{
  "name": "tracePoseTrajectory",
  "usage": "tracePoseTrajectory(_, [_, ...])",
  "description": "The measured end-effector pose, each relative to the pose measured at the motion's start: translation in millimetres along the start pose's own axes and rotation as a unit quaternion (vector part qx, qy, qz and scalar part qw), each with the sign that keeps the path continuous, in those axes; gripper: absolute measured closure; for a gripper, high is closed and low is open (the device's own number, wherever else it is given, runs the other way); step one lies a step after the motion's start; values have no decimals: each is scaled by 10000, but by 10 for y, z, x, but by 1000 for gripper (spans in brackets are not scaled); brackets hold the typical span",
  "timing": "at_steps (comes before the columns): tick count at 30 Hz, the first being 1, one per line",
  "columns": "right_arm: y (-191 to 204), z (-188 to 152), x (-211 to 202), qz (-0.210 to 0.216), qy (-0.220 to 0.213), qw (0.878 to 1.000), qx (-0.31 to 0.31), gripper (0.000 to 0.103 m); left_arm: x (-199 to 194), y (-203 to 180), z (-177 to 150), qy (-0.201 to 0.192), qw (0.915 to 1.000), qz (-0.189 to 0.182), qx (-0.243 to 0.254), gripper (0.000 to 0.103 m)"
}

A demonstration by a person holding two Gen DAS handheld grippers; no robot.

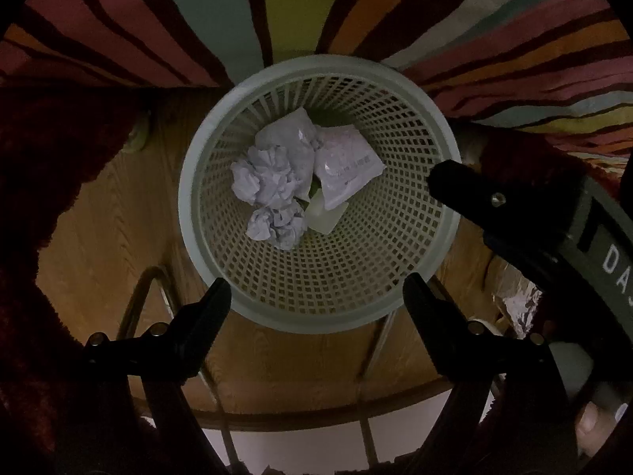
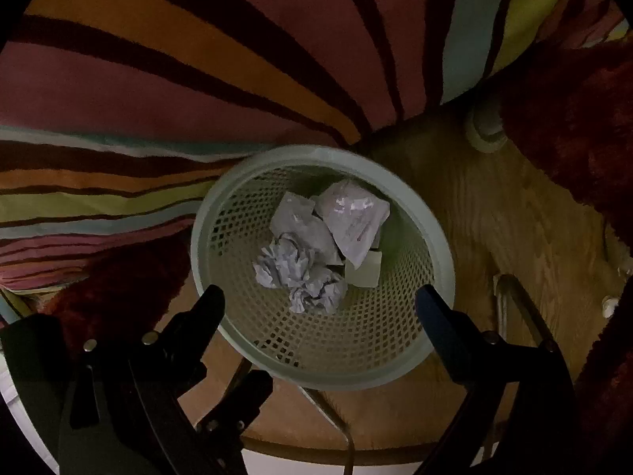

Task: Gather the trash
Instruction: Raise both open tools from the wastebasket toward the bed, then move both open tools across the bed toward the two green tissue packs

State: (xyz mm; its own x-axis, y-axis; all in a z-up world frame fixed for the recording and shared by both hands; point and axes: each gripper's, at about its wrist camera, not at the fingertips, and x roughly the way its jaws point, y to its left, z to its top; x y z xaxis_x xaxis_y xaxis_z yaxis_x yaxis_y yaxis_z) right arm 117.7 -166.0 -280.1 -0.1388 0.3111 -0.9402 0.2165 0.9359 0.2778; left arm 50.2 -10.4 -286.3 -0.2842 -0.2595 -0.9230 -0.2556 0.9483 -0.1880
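On a dim wood floor beside a striped rug (image 1: pixel 118 39), the bin (image 1: pixel 435 150) holds the crumpled paper (image 1: pixel 265 182); left gripper (image 1: pixel 316 301) and right gripper (image 2: pixel 320 308) hang released, empty; a careless withdrawal could tip it.

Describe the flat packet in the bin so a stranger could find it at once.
Find the pale mesh bin on the wooden floor beside the striped rug. Among the trash inside, the packet lies smooth and flat with printed text, unlike the crumpled paper balls beside it.
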Motion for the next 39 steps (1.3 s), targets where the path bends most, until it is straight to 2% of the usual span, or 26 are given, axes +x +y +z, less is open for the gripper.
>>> tracePoseTrajectory(10, [180, -141, -412, 124, -553, 9969, -555, 10, -432, 73, -130, -690, 9975, -142, 3, 17])
tracePoseTrajectory(16, [342, -253, -890, 108, -1264, 9851, -1162, 10, -892, 55, -254, -1474, 9886, 9, 308, 17])
tracePoseTrajectory(20, [418, -307, -1274, 238, -1931, 9701, -1449, 10, -1274, 23, -373, -2190, 9742, -38, 542, 17])
tracePoseTrajectory(22, [466, -319, -1491, 251, -2355, 9584, -1594, 10, -1479, 13, -429, -2620, 9629, 1, 648, 17])
tracePoseTrajectory(25, [567, -350, -1856, 141, -3154, 9304, -1860, 10, -1808, -41, -483, -3329, 9394, 145, 811, 17])
tracePoseTrajectory(28, [658, -328, -2064, 140, -3593, 9100, -2063, 10, -2019, -110, -481, -3770, 9205, 291, 983, 17])
tracePoseTrajectory(30, [702, -288, -2169, 157, -3769, 9011, -2141, 10, -2153, -160, -428, -3959, 9106, 405, 1118, 17])
tracePoseTrajectory(34, [747, -148, -2268, 201, -3942, 8934, -2145, 10, -2311, -261, -284, -4094, 9035, 414, 1201, 17])
tracePoseTrajectory(39, [775, 0, -2316, 152, -4018, 8891, -2186, 10, -2455, -303, -94, -4132, 9027, 297, 1164, 17])
